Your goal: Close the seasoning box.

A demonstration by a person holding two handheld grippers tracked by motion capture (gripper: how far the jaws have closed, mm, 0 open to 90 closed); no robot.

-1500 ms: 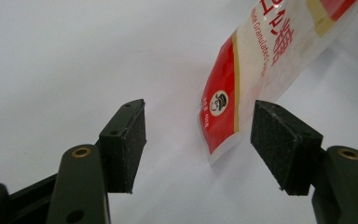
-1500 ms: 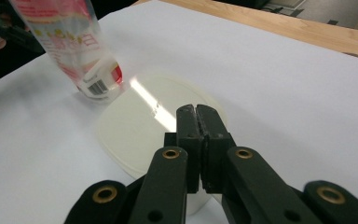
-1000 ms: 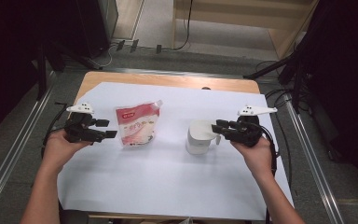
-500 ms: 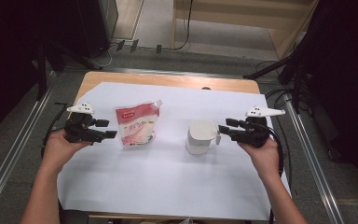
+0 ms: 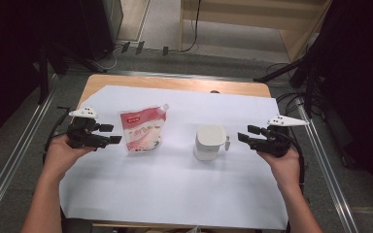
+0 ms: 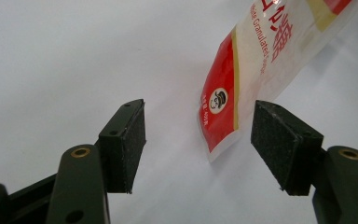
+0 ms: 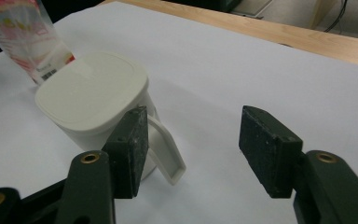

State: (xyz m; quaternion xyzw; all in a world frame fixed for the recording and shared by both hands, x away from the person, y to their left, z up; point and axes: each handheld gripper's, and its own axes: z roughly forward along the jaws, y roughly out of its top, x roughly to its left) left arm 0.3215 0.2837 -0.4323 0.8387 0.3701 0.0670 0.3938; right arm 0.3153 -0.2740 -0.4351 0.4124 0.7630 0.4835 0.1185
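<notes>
Two things on the white-covered counter (image 5: 175, 194): a sugar pouch (image 5: 142, 130) at left, a lidded cup (image 5: 209, 142) at right, well apart. Pouch lying flat, glossy, red and white with a gold stripe, red lettering and a small round emblem near one corner, spout cap at its upper corner. Cup upright, off-white plastic, rounded-square lid on top, flat looped handle (image 7: 168, 156) sticking out toward the right gripper (image 5: 246, 135). Left gripper (image 5: 110, 134) just beside the pouch, jaws wide apart, nothing between the pads, pouch corner just ahead of them. Right gripper jaws just been opening, now spread wide, empty, handle near the one pad though not clamped.
</notes>
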